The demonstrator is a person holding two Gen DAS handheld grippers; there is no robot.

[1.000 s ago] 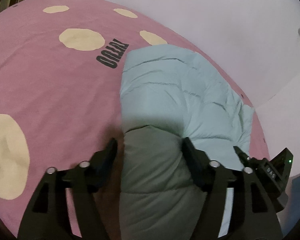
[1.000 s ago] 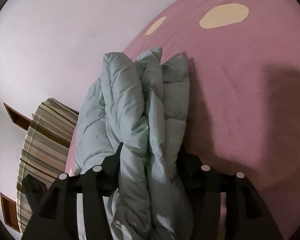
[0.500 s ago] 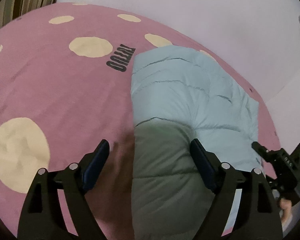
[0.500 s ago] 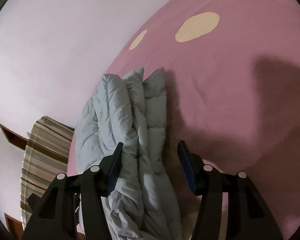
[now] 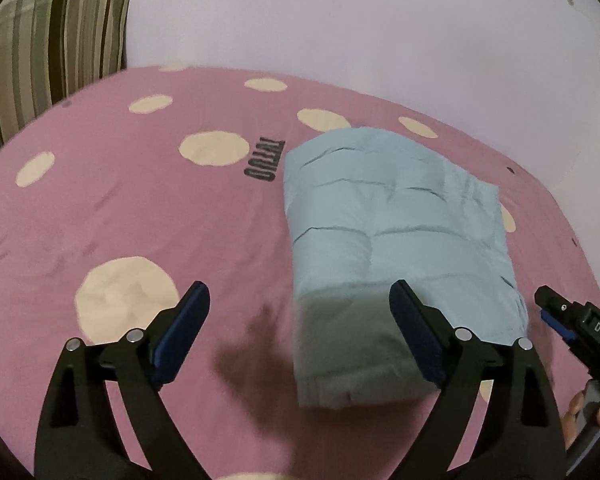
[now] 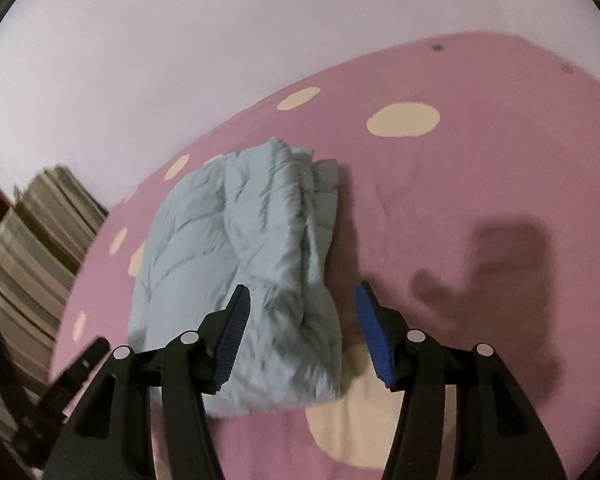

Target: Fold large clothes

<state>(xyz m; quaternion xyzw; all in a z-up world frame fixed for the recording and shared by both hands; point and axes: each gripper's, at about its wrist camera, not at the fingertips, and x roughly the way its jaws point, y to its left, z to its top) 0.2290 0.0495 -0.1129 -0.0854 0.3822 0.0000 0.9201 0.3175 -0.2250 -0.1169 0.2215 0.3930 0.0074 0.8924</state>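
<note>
- The pale blue quilted puffer garment (image 5: 396, 240) lies folded into a thick rectangular bundle on the pink bed cover with cream dots (image 5: 140, 208). It sits toward the far edge of the bed, near the wall, beside black lettering printed on the cover.
- The left hand-held gripper (image 5: 300, 316) has nothing in it. Its jaws are opening and stand wide, clear above the bundle's near end, with neither blue pad pressing the fabric.
- The right hand-held gripper (image 6: 300, 332) is also empty and its jaws are opening. The bundle's layered end shows between them in the right wrist view, but no pad touches it.
- Both tools held off the cloth with jaws apart suggest the fold has been set down and let go; the work on this piece looks close to finished.
- From the top the bundle is smooth, with shallow stitched channels. At its open end the stacked layers are rumpled and uneven.
- A striped cushion (image 5: 48, 48) stands at the bed's far corner against the wall, well apart from the garment.
</note>
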